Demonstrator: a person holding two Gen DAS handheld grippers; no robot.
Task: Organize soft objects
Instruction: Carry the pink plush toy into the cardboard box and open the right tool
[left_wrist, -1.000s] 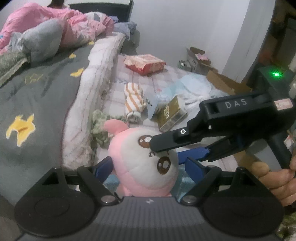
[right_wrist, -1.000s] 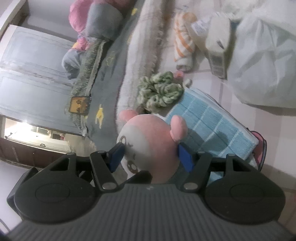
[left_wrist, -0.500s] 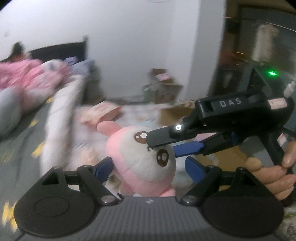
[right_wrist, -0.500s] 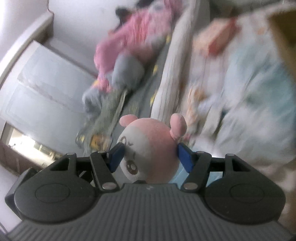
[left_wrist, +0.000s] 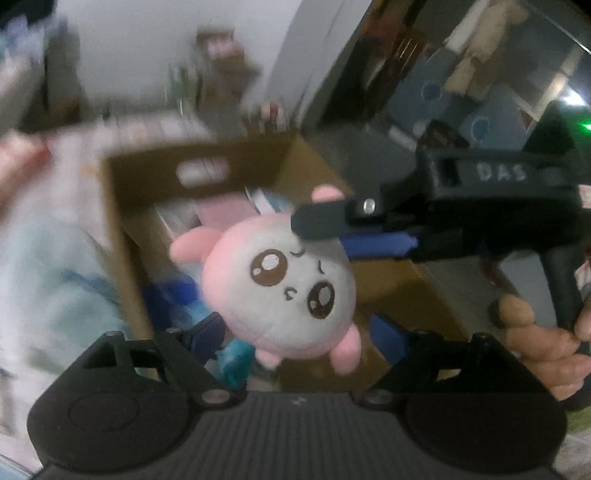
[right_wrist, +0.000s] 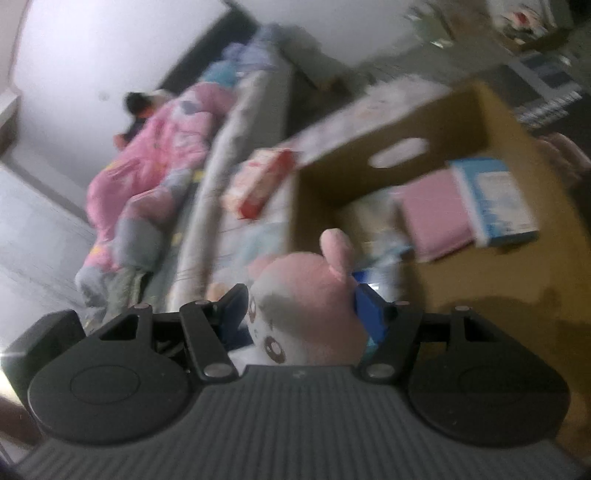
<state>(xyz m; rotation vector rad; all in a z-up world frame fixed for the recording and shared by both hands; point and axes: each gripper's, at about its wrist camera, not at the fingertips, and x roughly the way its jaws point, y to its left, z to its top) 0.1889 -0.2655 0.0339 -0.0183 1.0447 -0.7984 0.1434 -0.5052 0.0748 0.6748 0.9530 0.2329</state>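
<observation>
Leftmost, the left gripper (left_wrist: 295, 328) stands released – its 2 blue fingers (left_wrist: 207, 332) apart from the pink plush toy (left_wrist: 284, 291). To its right, the right gripper (right_wrist: 301, 314) clenches that toy above the open cardboard box (left_wrist: 129, 184) – pink pad (right_wrist: 436, 218) inside.

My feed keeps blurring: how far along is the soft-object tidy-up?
Done: the cardboard box already holds a pink pad and a blue packet. In hand: the right gripper clamps the pink plush toy above the box; the left gripper is open. Left: dropping it in; a pink-red packet lies on the bed.
</observation>
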